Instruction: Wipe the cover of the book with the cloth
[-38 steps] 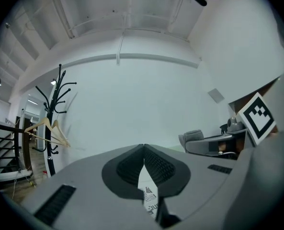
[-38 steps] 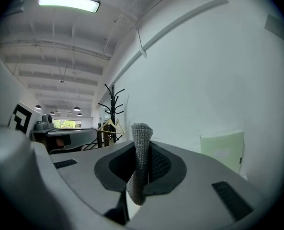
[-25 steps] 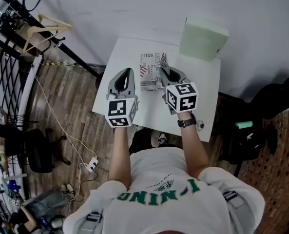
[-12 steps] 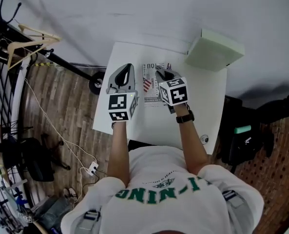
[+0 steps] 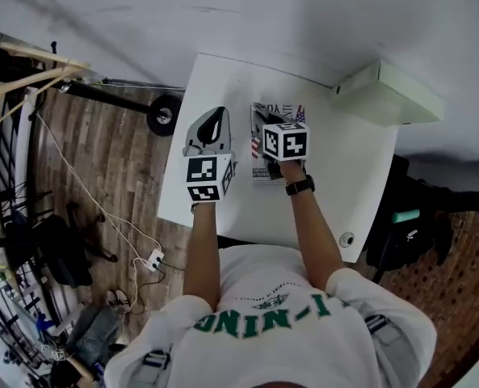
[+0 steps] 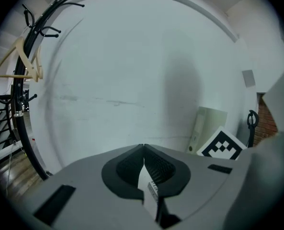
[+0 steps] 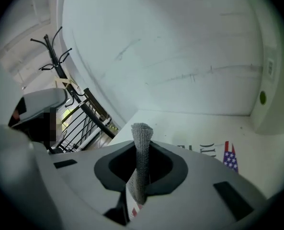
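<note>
Coat stand (image 5: 102, 86): dark metal with thin curved hooks, off the table's left edge, standing on brown plank flooring.
Hanger (image 5: 31, 69): pale wood, triangular, hung on the stand.
Table (image 5: 348, 172): white, smooth, rectangular top.
Left gripper (image 5: 215, 121): grey moulded shell with dark ribbed pads. Jaws pressed together at the tips with nothing clamped between them. Over the table's left part, just beside the book's left edge and off its cover.
Book (image 5: 296, 115): lying flat about mid-table, toward the far edge. Thin, with a white printed cover, black lettering and a stars-and-stripes patch by its far right corner. Largely covered by the right gripper.
Right gripper (image 5: 267, 124): directly above the book's cover, jaws clamped on the cloth, with a black-and-white marker cube on its back.
Cloth (image 7: 142, 134): grey, coarse knit, pinched into a narrow upright fold. Pokes out past the pads and hangs below them toward the cover; contact with the cover not discernible.
Box (image 5: 388, 99): pale green, flat, rectangular and matte. At the table's far right corner, well apart from the book.
</note>
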The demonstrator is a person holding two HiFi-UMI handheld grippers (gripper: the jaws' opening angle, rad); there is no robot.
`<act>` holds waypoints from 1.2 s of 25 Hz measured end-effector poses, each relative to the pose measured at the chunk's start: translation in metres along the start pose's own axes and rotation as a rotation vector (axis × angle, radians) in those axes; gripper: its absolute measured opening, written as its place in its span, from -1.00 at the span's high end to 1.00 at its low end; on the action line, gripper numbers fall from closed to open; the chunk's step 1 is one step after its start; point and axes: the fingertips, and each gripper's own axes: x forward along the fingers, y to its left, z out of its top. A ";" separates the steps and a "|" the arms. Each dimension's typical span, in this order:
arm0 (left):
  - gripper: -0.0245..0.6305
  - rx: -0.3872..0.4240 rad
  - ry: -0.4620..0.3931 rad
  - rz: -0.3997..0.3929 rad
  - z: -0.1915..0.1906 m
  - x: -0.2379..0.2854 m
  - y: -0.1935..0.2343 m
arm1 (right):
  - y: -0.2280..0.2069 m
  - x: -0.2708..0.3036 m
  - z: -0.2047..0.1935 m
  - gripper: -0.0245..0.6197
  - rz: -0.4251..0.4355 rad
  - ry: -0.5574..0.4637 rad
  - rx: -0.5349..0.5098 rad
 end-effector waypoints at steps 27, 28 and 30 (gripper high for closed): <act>0.89 -0.002 0.029 -0.070 -0.009 0.052 -0.031 | -0.153 -0.019 -0.008 0.80 -0.306 0.068 0.111; 0.89 -0.001 0.030 -0.070 -0.010 0.052 -0.031 | -0.155 -0.019 -0.008 0.80 -0.290 0.057 0.142; 0.89 -0.001 0.030 -0.062 -0.011 0.053 -0.030 | -0.156 -0.019 -0.009 0.81 -0.296 0.056 0.150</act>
